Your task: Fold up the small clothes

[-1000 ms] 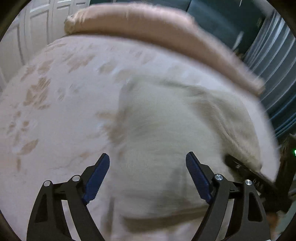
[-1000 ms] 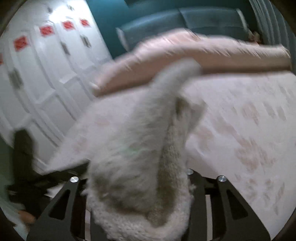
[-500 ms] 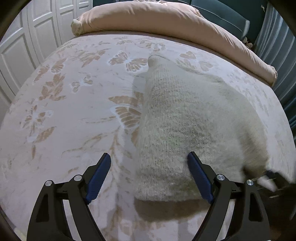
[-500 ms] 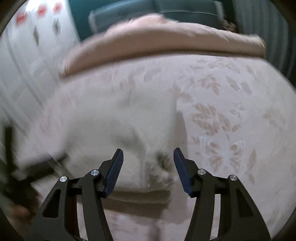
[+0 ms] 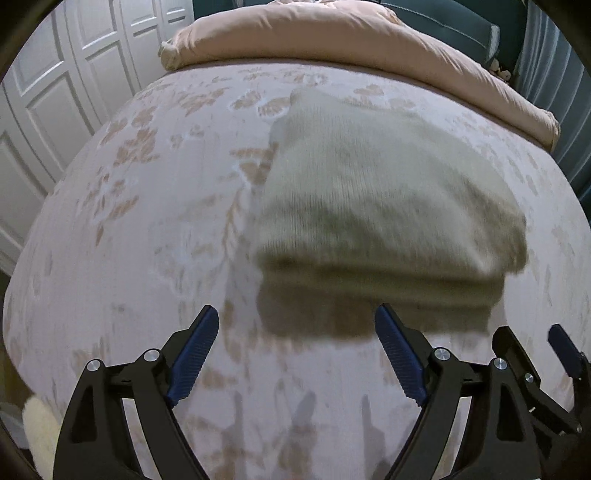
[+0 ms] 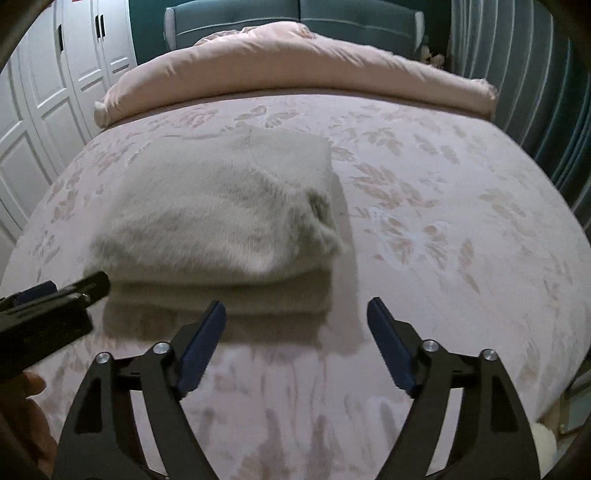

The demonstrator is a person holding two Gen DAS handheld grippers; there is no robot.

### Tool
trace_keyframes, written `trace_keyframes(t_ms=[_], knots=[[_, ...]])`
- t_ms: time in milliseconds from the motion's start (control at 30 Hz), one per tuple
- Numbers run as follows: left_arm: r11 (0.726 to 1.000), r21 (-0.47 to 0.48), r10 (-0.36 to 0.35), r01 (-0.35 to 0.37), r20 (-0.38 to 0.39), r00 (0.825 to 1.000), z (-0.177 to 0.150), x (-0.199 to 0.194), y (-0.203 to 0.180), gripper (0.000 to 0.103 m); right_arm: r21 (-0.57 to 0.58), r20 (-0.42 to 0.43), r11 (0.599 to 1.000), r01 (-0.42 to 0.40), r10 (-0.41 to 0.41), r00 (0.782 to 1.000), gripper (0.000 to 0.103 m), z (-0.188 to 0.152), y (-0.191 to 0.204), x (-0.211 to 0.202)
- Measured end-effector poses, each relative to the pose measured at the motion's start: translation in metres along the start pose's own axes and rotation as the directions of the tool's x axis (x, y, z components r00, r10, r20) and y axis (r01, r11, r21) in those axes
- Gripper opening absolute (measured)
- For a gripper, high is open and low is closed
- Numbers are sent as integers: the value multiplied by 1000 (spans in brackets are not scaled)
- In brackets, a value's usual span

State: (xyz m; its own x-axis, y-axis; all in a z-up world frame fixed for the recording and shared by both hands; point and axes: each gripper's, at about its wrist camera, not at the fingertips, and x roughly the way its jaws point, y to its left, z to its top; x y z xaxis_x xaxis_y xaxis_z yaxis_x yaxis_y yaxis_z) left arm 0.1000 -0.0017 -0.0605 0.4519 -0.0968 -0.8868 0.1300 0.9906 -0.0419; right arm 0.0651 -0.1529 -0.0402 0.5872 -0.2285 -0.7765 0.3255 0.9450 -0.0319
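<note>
A cream knitted garment (image 5: 384, 206) lies folded in a thick stack on the pink patterned bedspread (image 5: 147, 229); the right wrist view shows the same garment (image 6: 221, 221) left of centre. My left gripper (image 5: 295, 332) is open just short of the stack's near edge, nothing between its fingers. My right gripper (image 6: 295, 325) is near the stack's front right corner; its jaws are opening and hold nothing. The right gripper's fingers (image 5: 561, 354) show at the lower right of the left wrist view, and the left gripper's fingers (image 6: 70, 291) at the left edge of the right wrist view.
A rolled pink duvet (image 6: 295, 70) lies across the far end of the bed, before a teal headboard (image 6: 295, 18). White panelled wardrobe doors (image 5: 74, 74) stand on the left, and striped curtains (image 6: 524, 74) hang on the right. A hand (image 6: 26, 406) shows at lower left.
The right gripper let go of the garment and opened. The garment dropped into a folded stack on the bed. Both grippers drew back from it toward the near edge.
</note>
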Motion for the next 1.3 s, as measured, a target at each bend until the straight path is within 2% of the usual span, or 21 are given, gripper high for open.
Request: trace_keyframes(t_ms=[100,333,500,800,933,1300], knots=[[1000,-14,20,-20,-12,1000,-17,-1,-1,85,10,7,1000,23,-23,1000,84,-16,2,-12],[998,-31,62,-62,4,998,-46,-1,-3,85,28,-22,999,44,-43,999,84,-46,-5,-18],[997,-56,64,-62,26,998,-61,-1,0,84,17,-24,998,54,-54,998,84,-62,-8,-21],[996,-13,87,-87,30,996,-74,3,-2,84,21,-40,998,58,-57,998,84,-82,-8,-18],[997,-6,81,-81,0,997,-80,9,-3,83,37,-61,997,66,-63,996,84,-89,-9,-16],[996,22,88,-88,-9,996,-81,14,-4,83,47,-94,997,54,-49,994,84,-95,-11,-9]])
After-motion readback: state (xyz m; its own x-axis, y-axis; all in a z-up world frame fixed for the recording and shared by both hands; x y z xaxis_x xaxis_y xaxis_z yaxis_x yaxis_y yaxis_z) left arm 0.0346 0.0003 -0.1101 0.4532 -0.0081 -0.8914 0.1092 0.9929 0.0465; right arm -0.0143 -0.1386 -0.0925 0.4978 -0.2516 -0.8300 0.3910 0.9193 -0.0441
